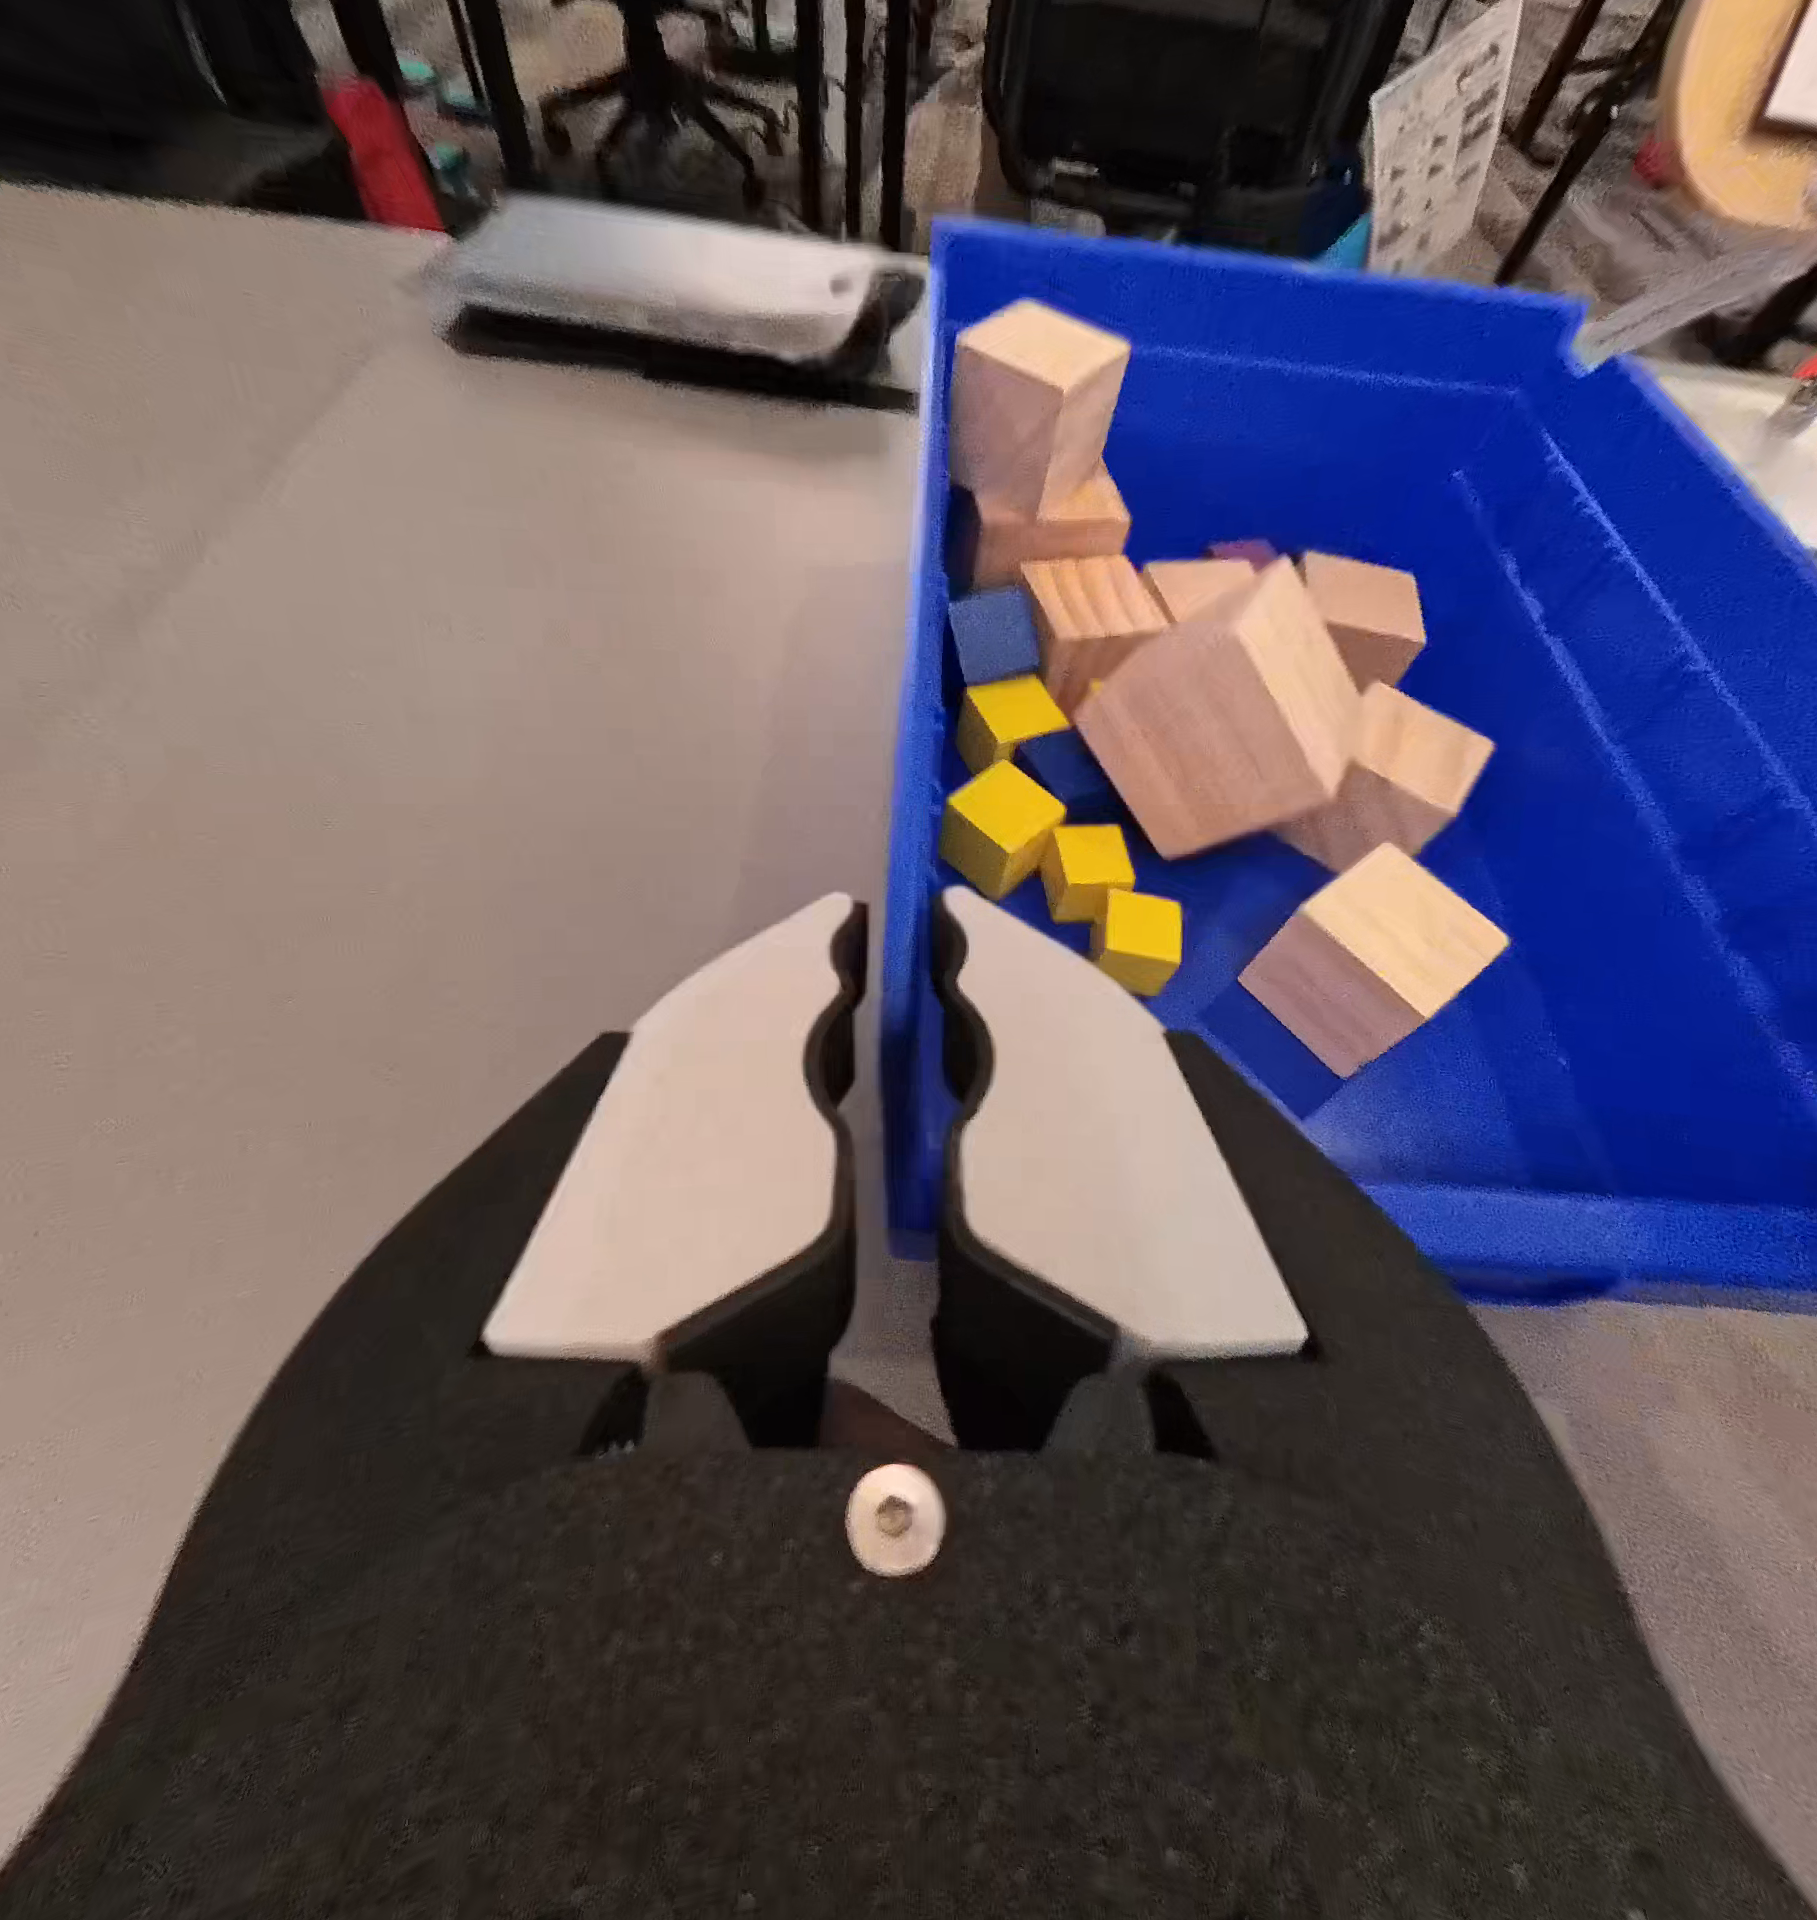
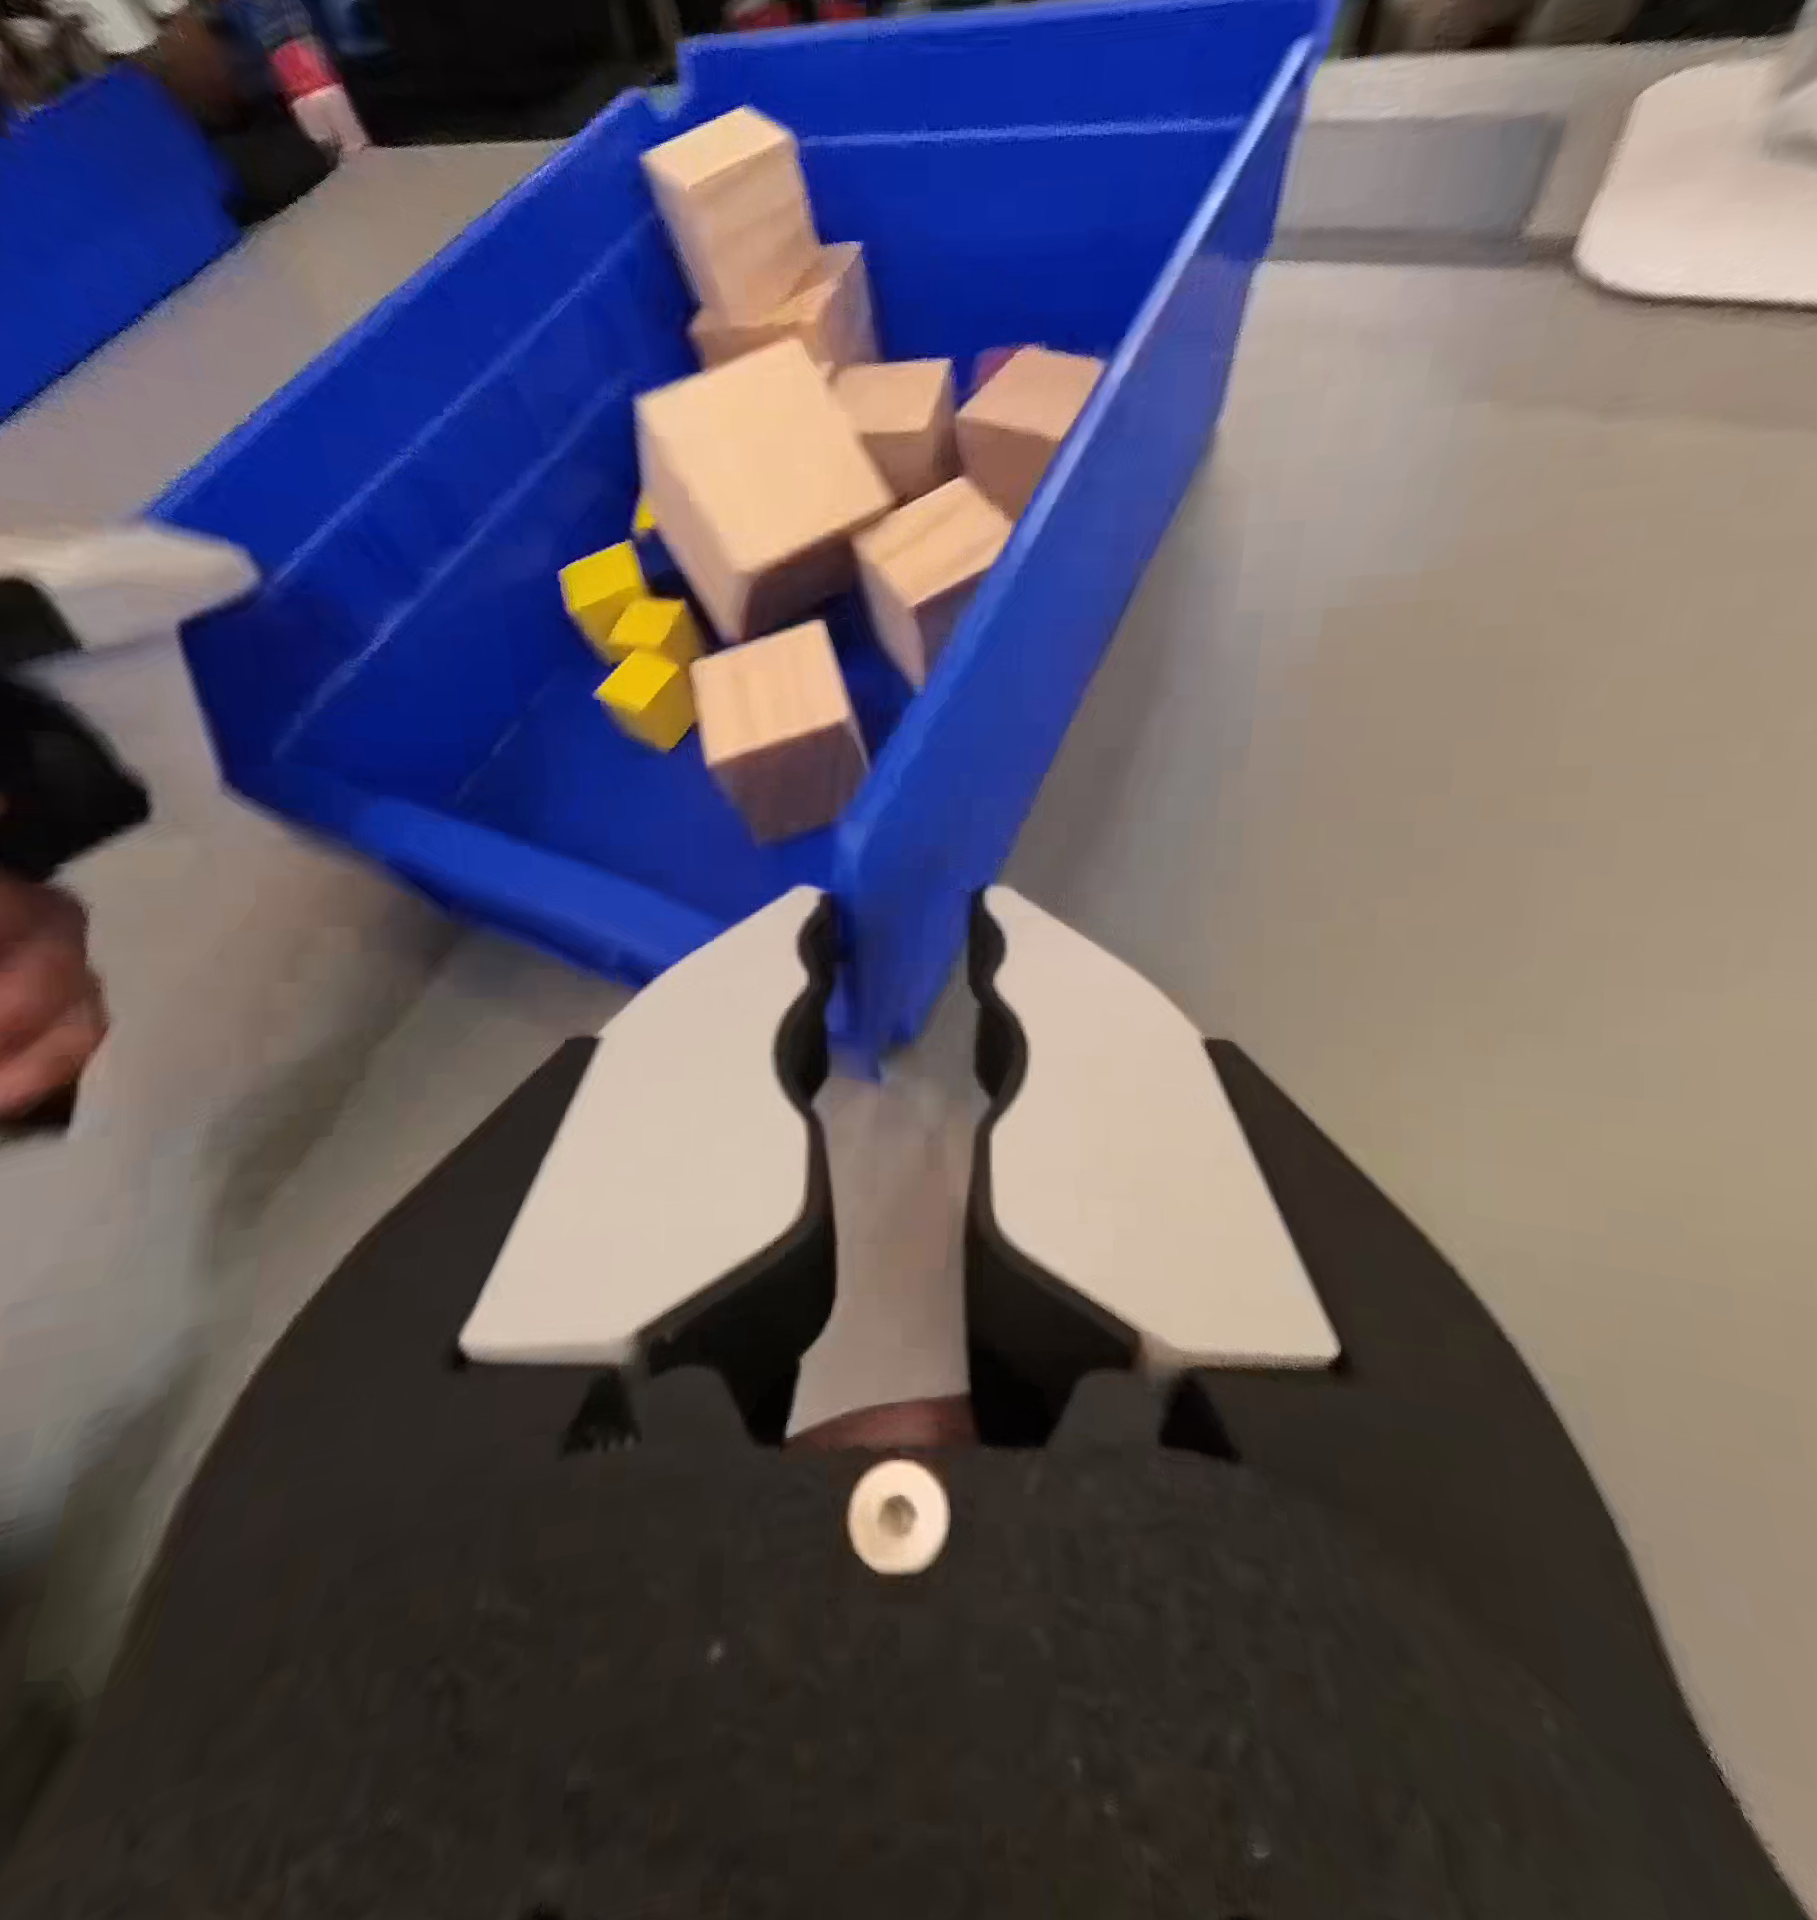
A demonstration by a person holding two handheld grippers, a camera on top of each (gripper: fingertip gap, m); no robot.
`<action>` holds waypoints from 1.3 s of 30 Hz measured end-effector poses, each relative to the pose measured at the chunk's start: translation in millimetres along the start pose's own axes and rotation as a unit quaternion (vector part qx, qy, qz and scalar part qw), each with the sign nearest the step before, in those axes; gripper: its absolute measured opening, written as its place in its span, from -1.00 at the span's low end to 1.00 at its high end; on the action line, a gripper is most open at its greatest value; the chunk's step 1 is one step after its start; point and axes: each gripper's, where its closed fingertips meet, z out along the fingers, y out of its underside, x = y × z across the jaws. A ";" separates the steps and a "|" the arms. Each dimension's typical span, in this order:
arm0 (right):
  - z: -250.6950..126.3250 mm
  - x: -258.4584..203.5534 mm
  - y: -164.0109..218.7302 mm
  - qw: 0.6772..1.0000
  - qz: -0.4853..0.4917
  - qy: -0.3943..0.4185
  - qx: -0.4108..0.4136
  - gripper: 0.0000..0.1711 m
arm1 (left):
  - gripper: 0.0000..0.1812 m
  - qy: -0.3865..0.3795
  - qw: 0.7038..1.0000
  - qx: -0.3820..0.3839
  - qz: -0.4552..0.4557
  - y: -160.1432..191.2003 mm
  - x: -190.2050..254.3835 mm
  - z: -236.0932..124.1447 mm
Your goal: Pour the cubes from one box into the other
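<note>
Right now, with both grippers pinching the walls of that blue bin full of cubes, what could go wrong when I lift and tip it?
1. The left gripper and right gripper each pinch only a thin side wall of the blue bin, so it could slip or twist.
2. The wooden cubes and yellow cubes are heaped against one wall; uneven weight may tilt the bin early.
3. The second blue bin sits far off, so cubes might spill onto the table.

printed sheet point(image 1: 1444, 135) in background, writing illegible
</note>
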 end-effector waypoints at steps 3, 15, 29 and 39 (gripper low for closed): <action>-59.1 21.2 3.8 0.996 -0.012 -0.083 -0.004 -0.67 | -0.74 -0.031 0.995 0.097 0.008 -48.7 -11.4 -42.3; -293.3 386.6 67.5 0.940 -0.124 0.315 0.045 -0.57 | -0.52 0.106 0.990 0.060 -0.065 12.1 126.4 -91.0; -307.6 413.9 80.0 0.960 0.017 0.267 0.081 -0.57 | -0.56 0.083 0.996 0.024 0.009 63.5 152.2 -95.0; -312.7 422.3 82.7 0.956 0.032 0.279 0.080 -0.58 | -0.57 0.092 0.995 0.026 -0.029 60.0 144.3 -96.2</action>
